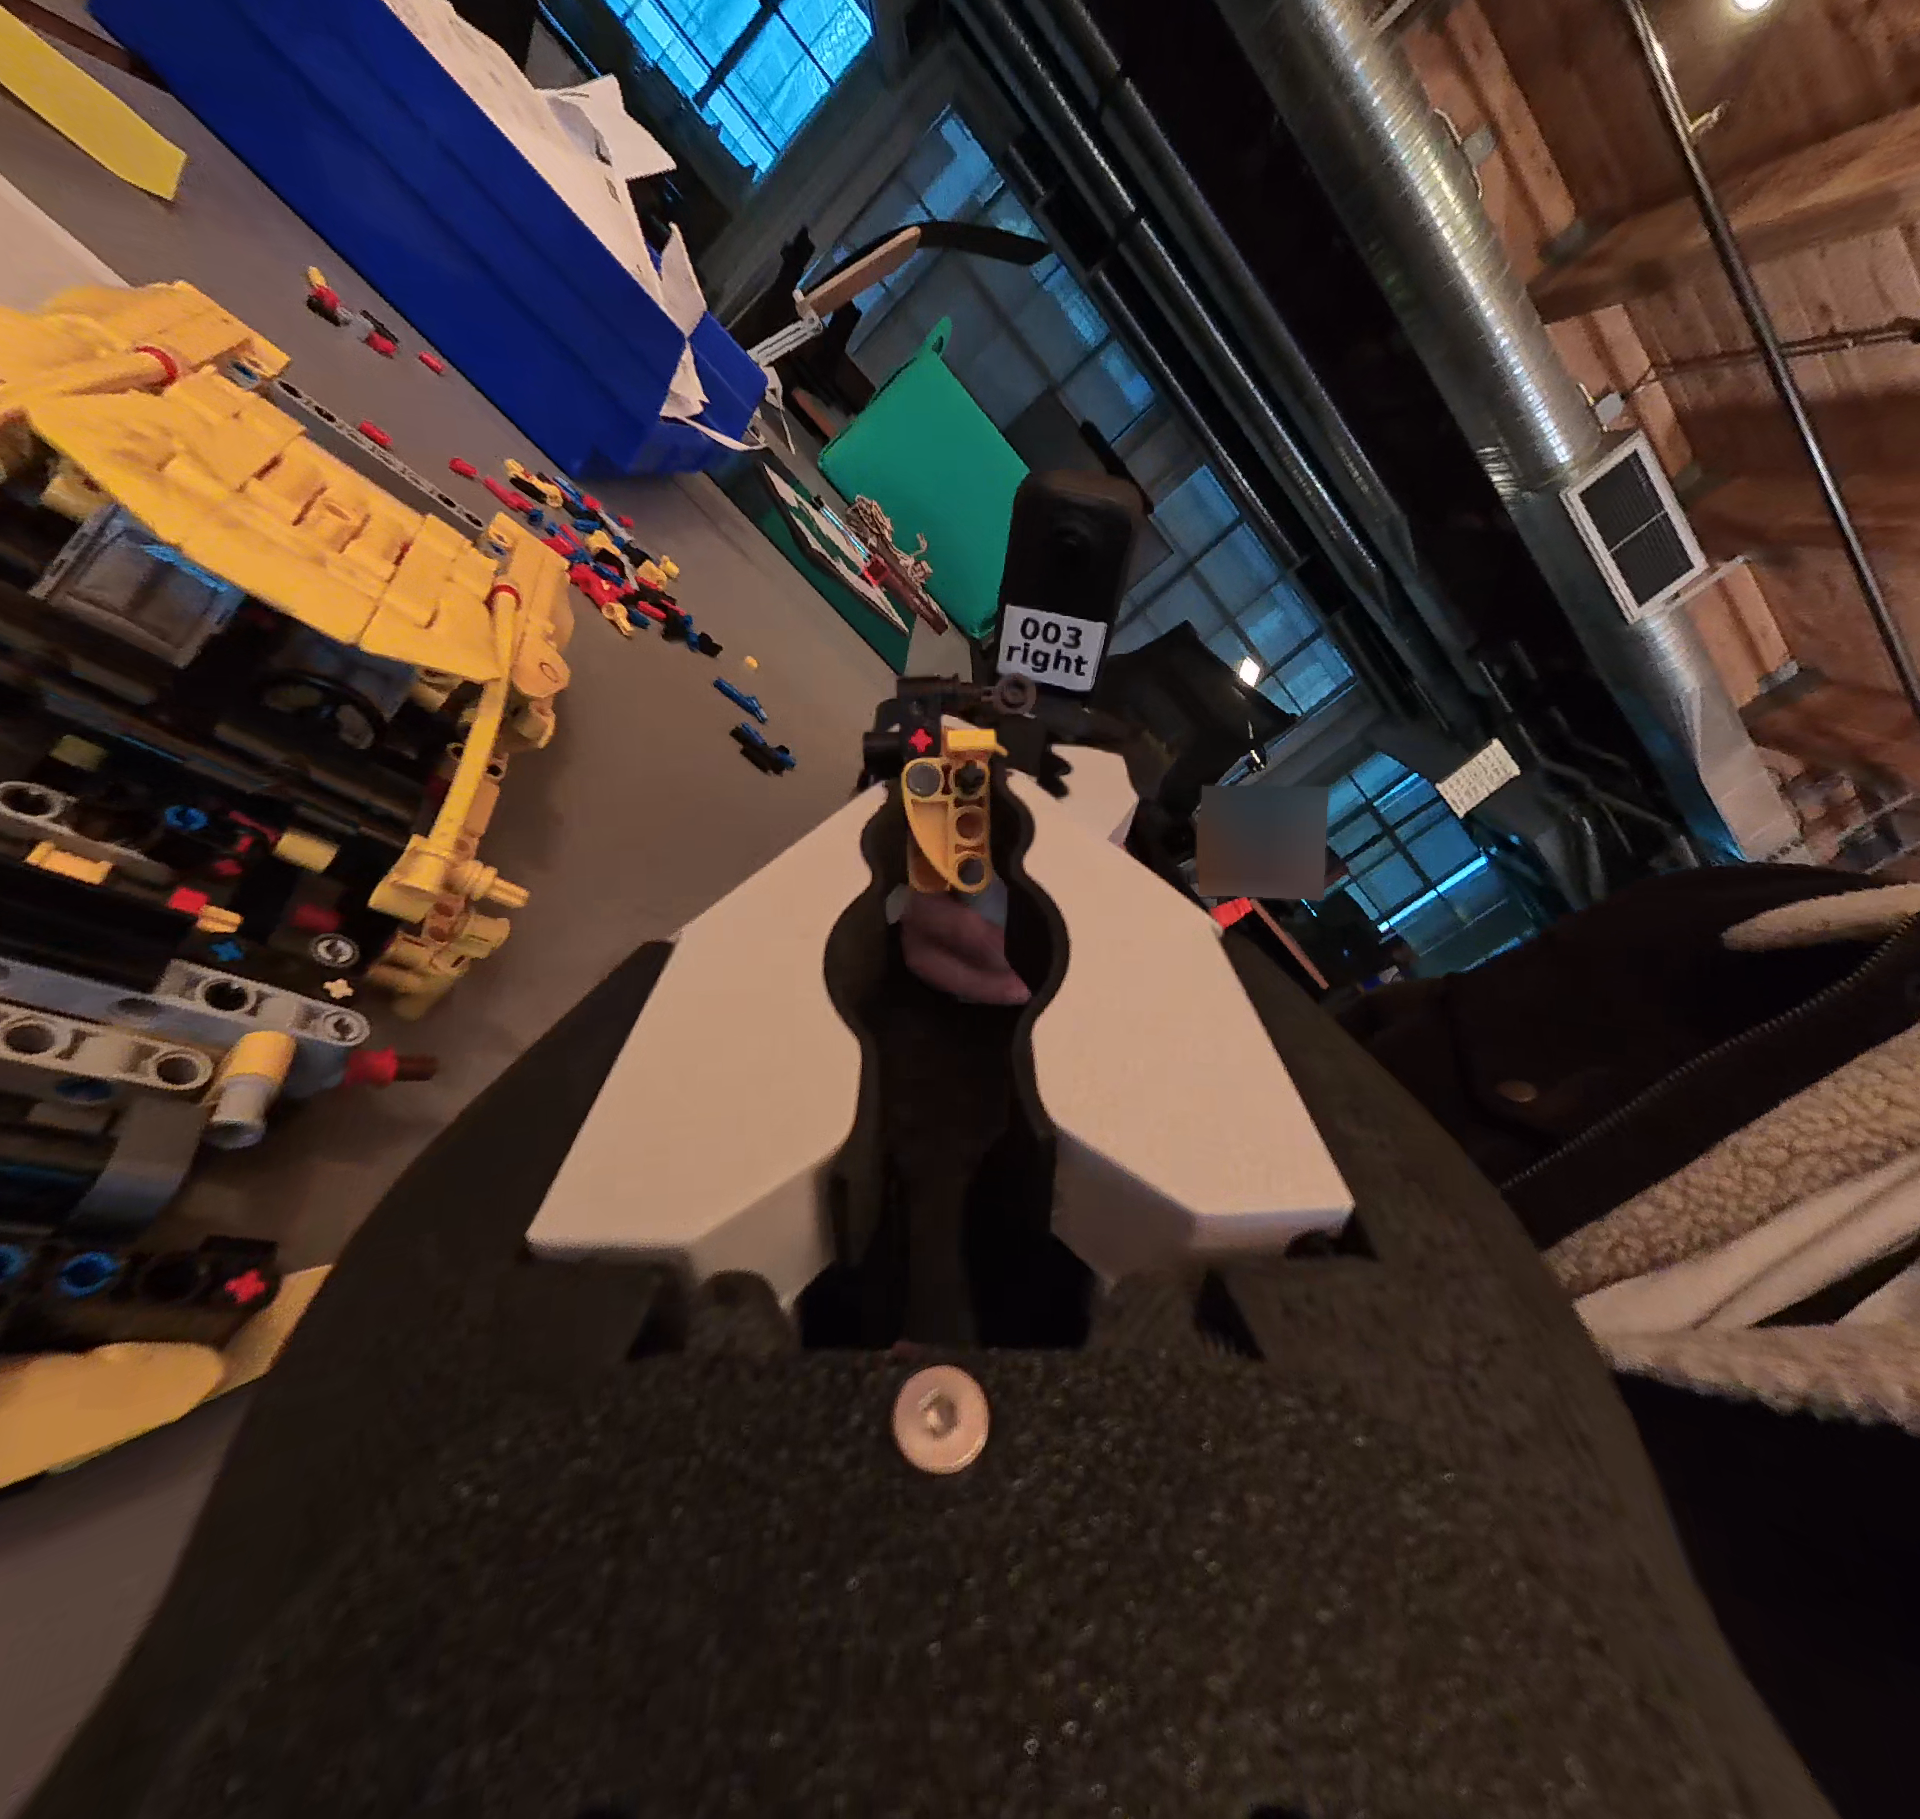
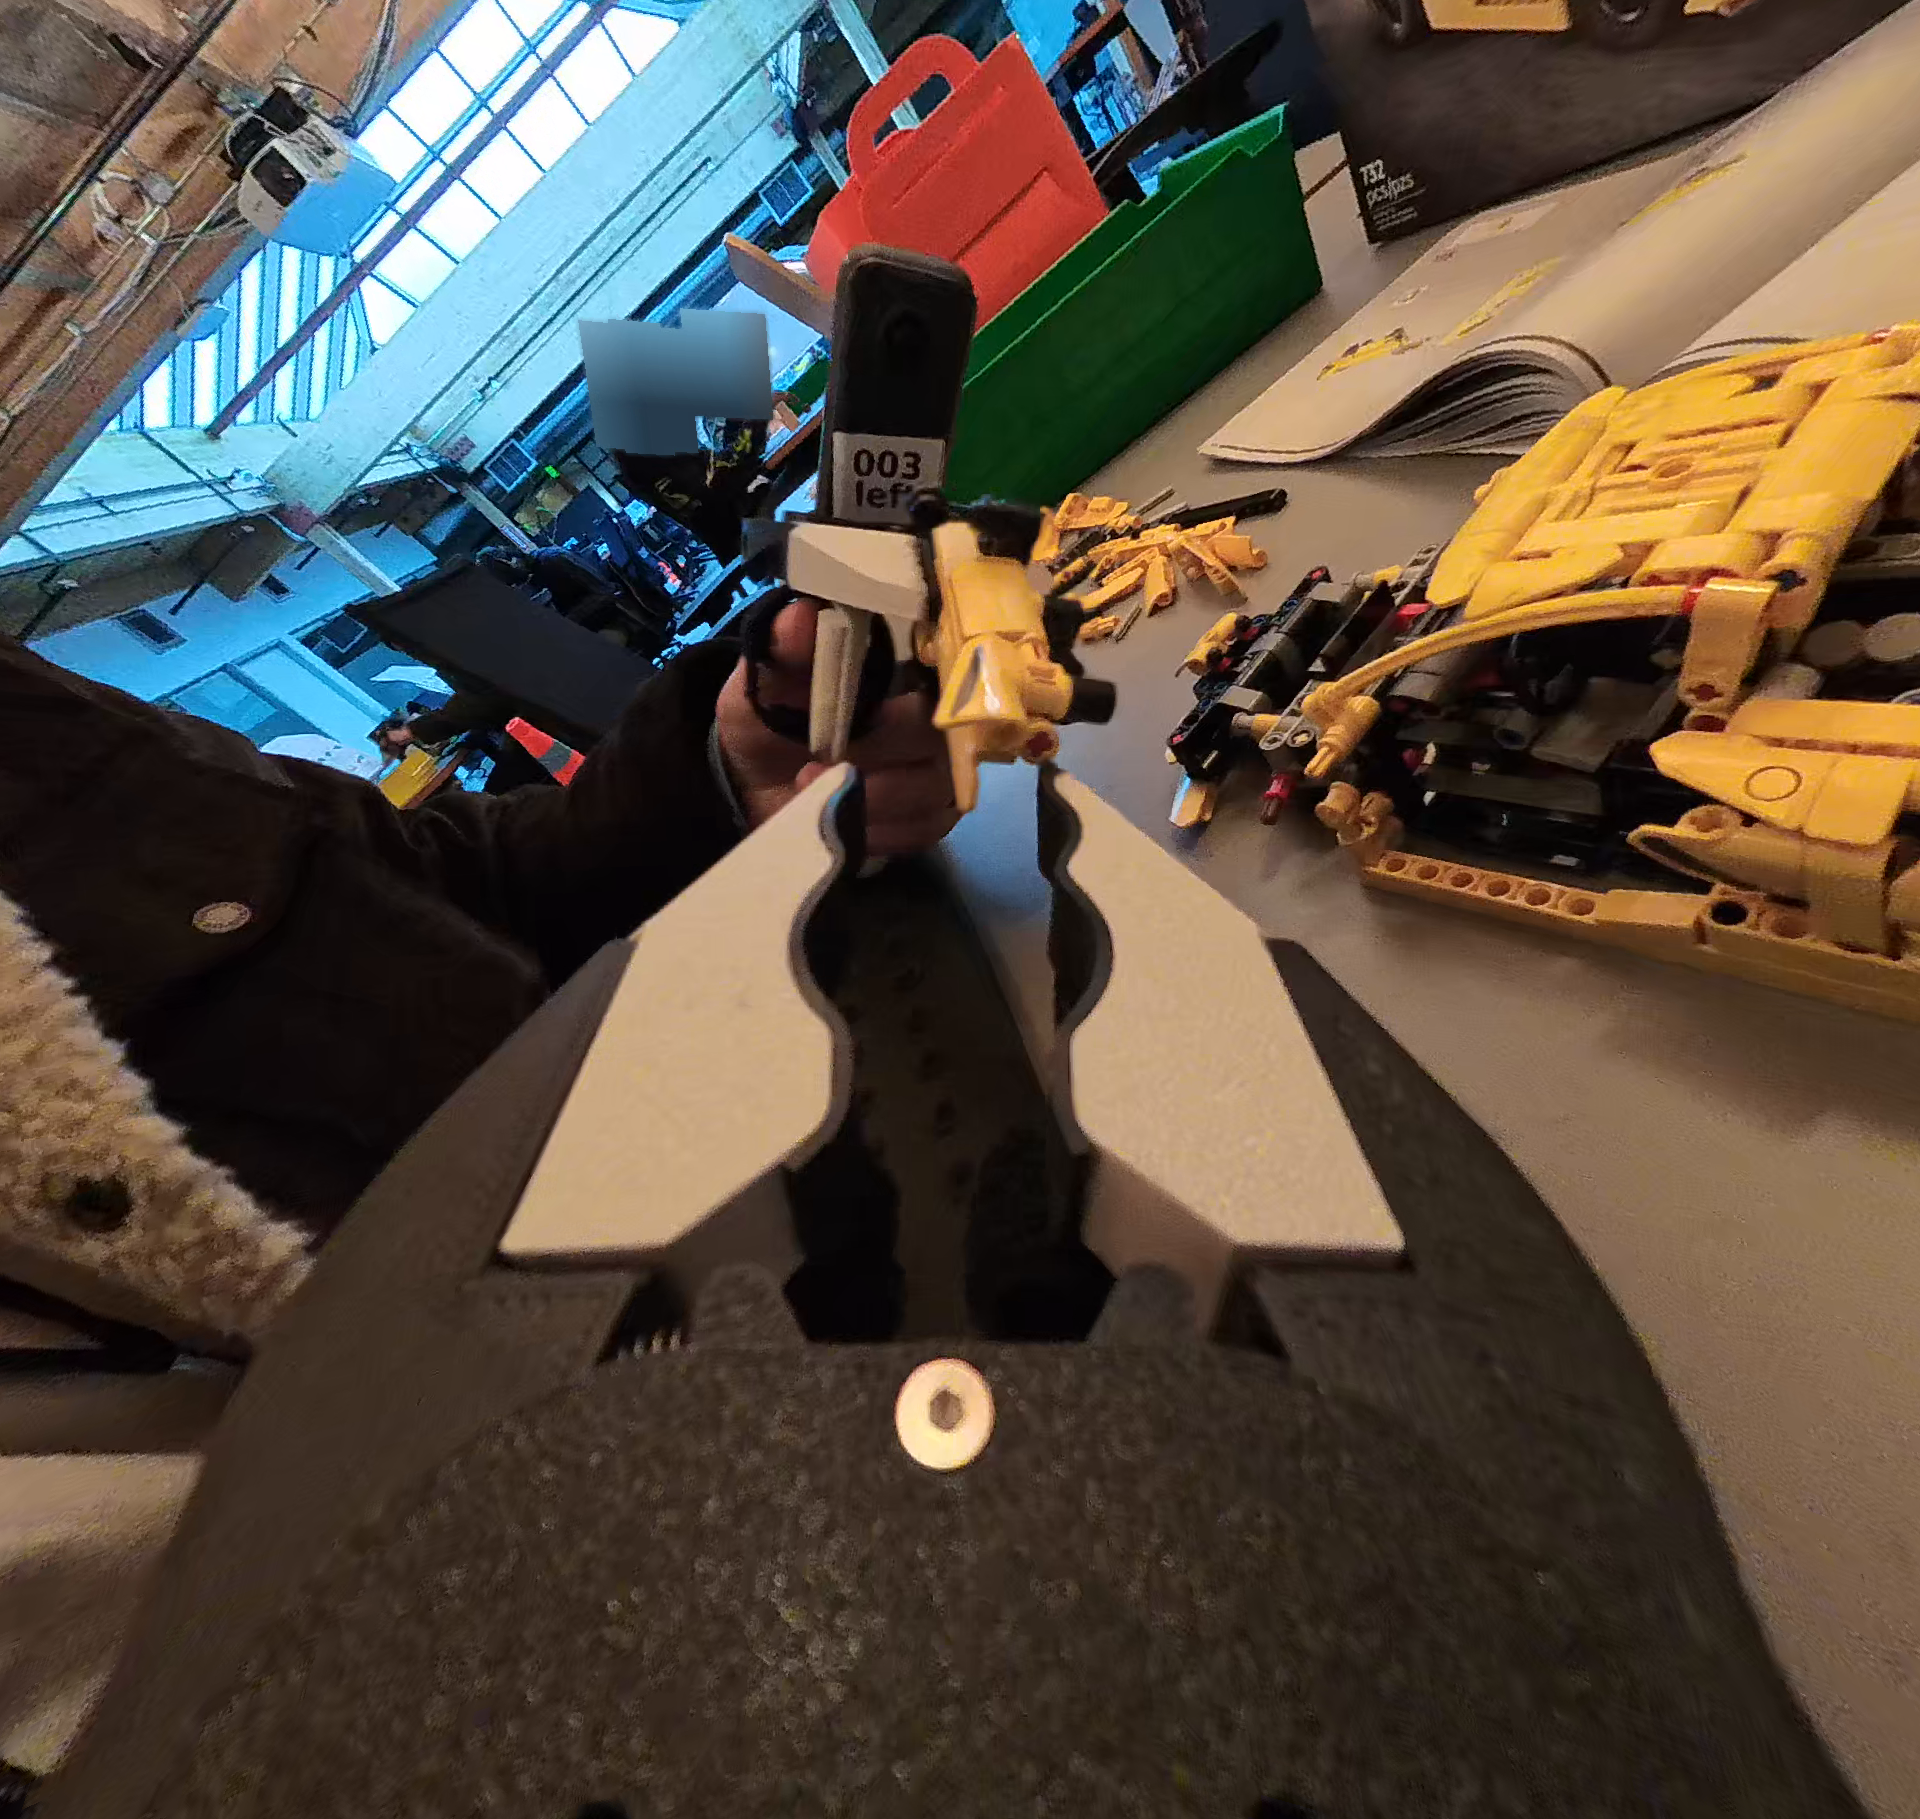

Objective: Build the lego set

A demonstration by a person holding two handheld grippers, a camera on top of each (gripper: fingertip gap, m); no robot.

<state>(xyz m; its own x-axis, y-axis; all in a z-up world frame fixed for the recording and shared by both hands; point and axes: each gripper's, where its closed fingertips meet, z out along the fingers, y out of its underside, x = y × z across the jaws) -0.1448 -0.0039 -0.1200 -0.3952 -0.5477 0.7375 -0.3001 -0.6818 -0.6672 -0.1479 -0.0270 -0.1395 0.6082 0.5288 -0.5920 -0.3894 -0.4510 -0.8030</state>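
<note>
My left gripper (image 1: 951, 813) is shut on a small yellow and black lego sub-assembly (image 1: 948, 813) and holds it up in the air. The right wrist view shows that gripper (image 2: 883, 616) farther off, with the sub-assembly (image 2: 992, 647) at its tips. My right gripper (image 2: 945, 787) is open. Its fingertips stand on either side of the sub-assembly's lower end without closing on it. It faces the left gripper just behind the piece (image 1: 997, 720). The half-built yellow lego car (image 1: 260, 543) (image 2: 1662, 647) lies on the grey table.
Loose small lego pieces (image 1: 603, 543) (image 2: 1153, 554) are scattered by the car. A blue bin (image 1: 364, 159), a green bin (image 2: 1132, 315), an open instruction booklet (image 2: 1507, 335) and the set's box (image 2: 1558, 55) stand farther back. A person's dark jacket sleeve (image 2: 260, 886) is close by. Less than 4 cm separates the two grippers' tips.
</note>
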